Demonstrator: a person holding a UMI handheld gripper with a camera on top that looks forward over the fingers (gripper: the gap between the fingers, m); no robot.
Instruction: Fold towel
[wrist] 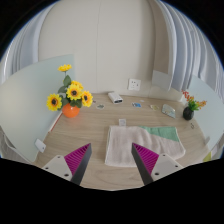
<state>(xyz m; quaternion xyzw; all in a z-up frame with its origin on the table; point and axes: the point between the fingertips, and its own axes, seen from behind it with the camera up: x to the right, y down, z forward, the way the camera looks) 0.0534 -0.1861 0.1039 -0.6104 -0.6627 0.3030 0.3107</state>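
Note:
A pale towel (126,143) lies flat on the wooden table (60,135), just ahead of my fingers and a little right of the gap between them. A light green cloth (163,138) lies against its right side. My gripper (112,163) is open and empty, above the table's near edge, with its magenta pads (80,157) wide apart. The towel's near edge reaches down between the fingertips.
An orange pot of sunflowers (70,98) stands at the back left. A small white box (115,97) and a wall socket (134,83) are at the back. A small flower pot (189,106) stands at the far right. Frosted partitions (25,95) flank the table.

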